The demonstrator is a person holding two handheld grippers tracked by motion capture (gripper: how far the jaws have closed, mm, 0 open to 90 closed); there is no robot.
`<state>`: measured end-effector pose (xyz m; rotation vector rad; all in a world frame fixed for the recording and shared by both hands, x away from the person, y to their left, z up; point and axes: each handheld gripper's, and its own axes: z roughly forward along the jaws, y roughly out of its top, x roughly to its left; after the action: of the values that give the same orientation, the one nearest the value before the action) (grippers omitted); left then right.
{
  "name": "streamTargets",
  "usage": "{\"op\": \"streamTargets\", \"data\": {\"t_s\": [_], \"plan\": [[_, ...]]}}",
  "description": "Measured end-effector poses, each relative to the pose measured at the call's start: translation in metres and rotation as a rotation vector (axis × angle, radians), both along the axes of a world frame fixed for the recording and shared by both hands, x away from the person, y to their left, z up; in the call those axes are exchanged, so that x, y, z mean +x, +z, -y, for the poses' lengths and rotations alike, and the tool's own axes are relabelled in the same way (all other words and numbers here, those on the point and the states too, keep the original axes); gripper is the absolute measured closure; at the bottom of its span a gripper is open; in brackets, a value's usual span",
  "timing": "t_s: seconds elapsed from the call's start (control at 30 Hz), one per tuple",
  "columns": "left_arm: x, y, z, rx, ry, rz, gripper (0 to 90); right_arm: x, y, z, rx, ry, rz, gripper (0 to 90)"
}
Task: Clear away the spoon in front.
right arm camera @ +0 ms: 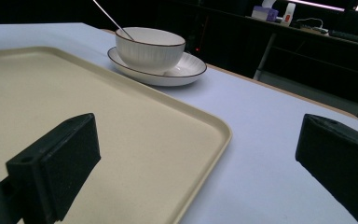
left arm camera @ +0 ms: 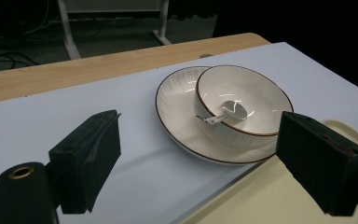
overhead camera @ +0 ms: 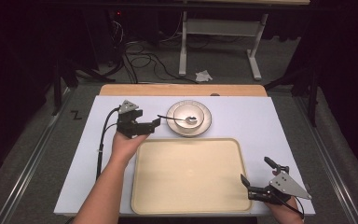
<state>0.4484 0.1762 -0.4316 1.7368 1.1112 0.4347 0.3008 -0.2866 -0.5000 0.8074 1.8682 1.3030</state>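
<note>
High view had the left hand-held gripper (overhead camera: pixel 154 122) with its jaws spread apart, sitting just left of the spoon (overhead camera: pixel 177 119) handle that stuck out of the white bowl (overhead camera: pixel 189 116), which stood on a brown-rimmed plate (overhead camera: pixel 205 126). The right hand-held gripper (overhead camera: pixel 246 185) was also spread wide, holding nothing, down by the near right corner of the cream tray (overhead camera: pixel 186 177). My take: come in level, square the jaws across the thin handle and close gently, or it'll pivot and rattle in the bowl. The counter (overhead camera: pixel 261 121) was covered in a pale sheet with a wood edge at the back. The room was dark, with cables on the floor (overhead camera: pixel 144 60) and a white table frame (overhead camera: pixel 219 42) behind.
</note>
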Motion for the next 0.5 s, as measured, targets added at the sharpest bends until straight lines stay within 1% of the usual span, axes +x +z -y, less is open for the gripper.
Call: {"op": "streamTargets", "data": {"t_s": [0.1,0.17,0.2,0.33,0.4,0.43,0.5], "plan": [[0.006,0.001,0.006,-0.001,-0.003,-0.013,15.9,0.000,0.000,0.001,0.006,-0.005,-0.004,0.6],[0.009,0.002,0.009,0.001,0.005,-0.019,16.1,-0.001,0.000,0.001,0.008,-0.005,-0.007,0.6],[0.011,0.002,0.011,-0.005,0.010,-0.022,16.8,-0.001,0.000,0.001,0.009,-0.005,-0.006,0.6],[0.020,0.001,0.017,-0.022,0.020,-0.058,19.1,0.000,-0.001,0.001,0.008,-0.003,-0.005,0.6],[0.023,0.000,0.017,-0.055,0.016,-0.089,22.5,-0.001,-0.001,0.001,0.014,-0.002,-0.008,0.6],[0.026,-0.001,0.017,-0.083,0.012,-0.110,23.9,-0.001,-0.001,0.001,0.014,-0.003,-0.009,0.5],[0.029,-0.003,0.016,-0.113,0.002,-0.142,28.8,-0.002,-0.001,0.000,0.016,-0.003,-0.012,0.6]]}}
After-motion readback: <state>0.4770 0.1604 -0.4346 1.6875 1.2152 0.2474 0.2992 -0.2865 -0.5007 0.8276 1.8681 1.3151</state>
